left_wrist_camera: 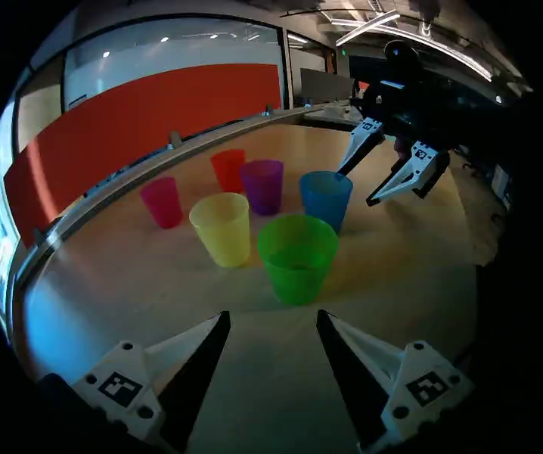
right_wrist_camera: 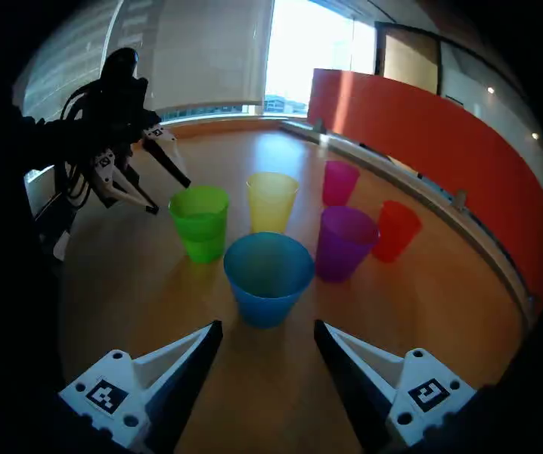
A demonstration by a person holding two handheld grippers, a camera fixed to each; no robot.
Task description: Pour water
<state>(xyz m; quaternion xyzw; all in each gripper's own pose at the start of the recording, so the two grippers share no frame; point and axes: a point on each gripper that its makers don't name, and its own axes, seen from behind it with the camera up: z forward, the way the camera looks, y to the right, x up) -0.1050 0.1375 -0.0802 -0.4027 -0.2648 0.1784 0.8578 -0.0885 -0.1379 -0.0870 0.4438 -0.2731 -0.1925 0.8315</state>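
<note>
We're seeing both claws spread apart and empty: left claw (left_wrist_camera: 271,318) facing the green cup (left_wrist_camera: 297,261), right claw (right_wrist_camera: 268,325) facing the blue cup (right_wrist_camera: 268,280). All cups are standing upright, mouths up, clustered mid-tabletop (left_wrist_camera: 392,265), with bare wood lying open around them. Yellow cup (left_wrist_camera: 222,227) and purple cup (left_wrist_camera: 262,185) are sitting mid-cluster. Pink cup (left_wrist_camera: 162,201) and red cup (left_wrist_camera: 228,168) are sitting nearest the partition (left_wrist_camera: 158,113) edge.

White, black-lined wedge jaws bear square coded markers (left_wrist_camera: 121,387).
</note>
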